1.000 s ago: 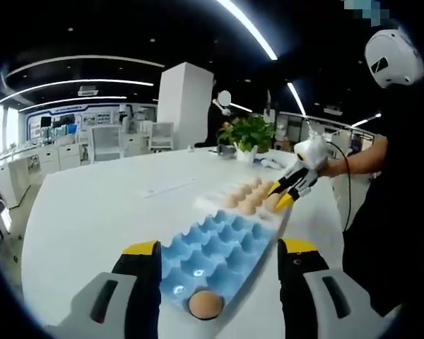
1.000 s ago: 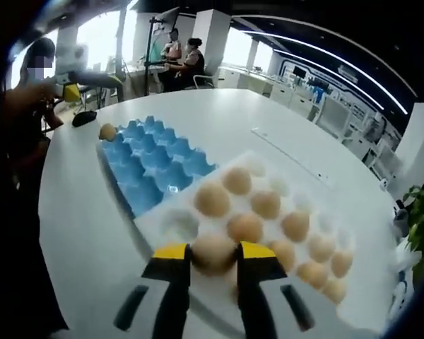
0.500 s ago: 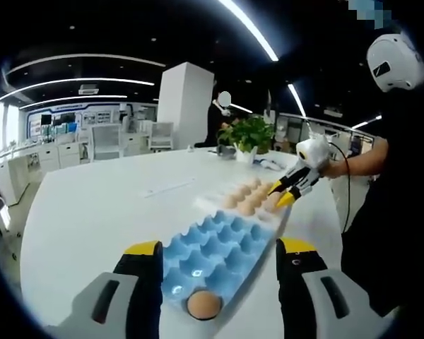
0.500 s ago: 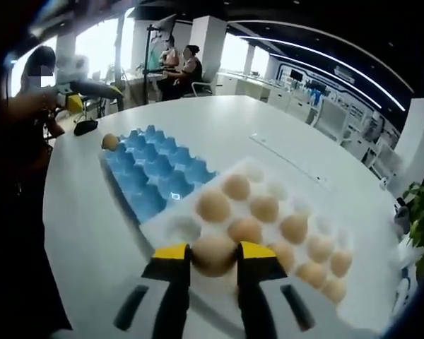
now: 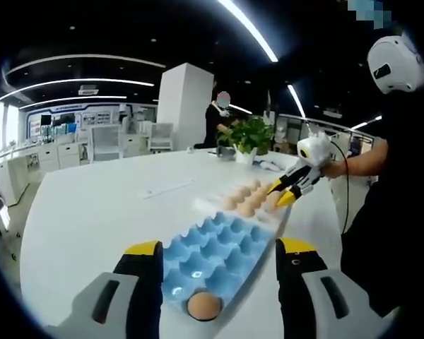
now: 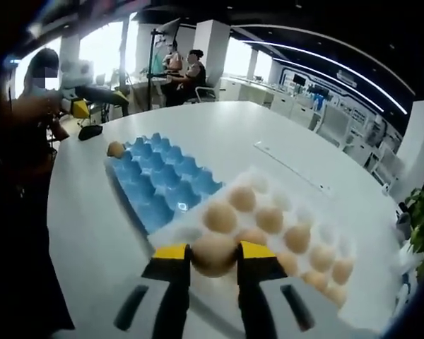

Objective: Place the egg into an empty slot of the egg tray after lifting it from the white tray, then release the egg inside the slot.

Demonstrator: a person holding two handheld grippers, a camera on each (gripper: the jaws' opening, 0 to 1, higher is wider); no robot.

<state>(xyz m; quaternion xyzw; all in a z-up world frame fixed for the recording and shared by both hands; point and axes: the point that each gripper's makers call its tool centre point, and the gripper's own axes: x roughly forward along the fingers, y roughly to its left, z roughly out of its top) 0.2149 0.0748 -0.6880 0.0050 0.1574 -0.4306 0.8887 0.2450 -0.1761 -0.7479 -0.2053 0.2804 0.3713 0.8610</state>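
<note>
In the right gripper view my right gripper (image 6: 213, 256) is shut on a brown egg (image 6: 213, 253), held just above the near edge of the white tray (image 6: 336, 304), which carries several more eggs. Beyond it lies the blue egg tray (image 6: 162, 187) with one egg (image 6: 115, 149) in its far corner slot. In the left gripper view my left gripper (image 5: 215, 248) stands open over the near end of the blue egg tray (image 5: 222, 247), the single egg (image 5: 204, 306) between its jaws. The right gripper (image 5: 283, 192) shows there too, over the white tray (image 5: 249, 198).
Both trays lie on a large white round table (image 5: 92, 212). A potted green plant (image 5: 249, 134) stands at its far edge. A black object (image 6: 89, 131) rests on the table near the person's hand. People sit at desks behind.
The right gripper has lifted with the egg, so both trays sit lower and farther in its view. The left gripper has stayed put.
</note>
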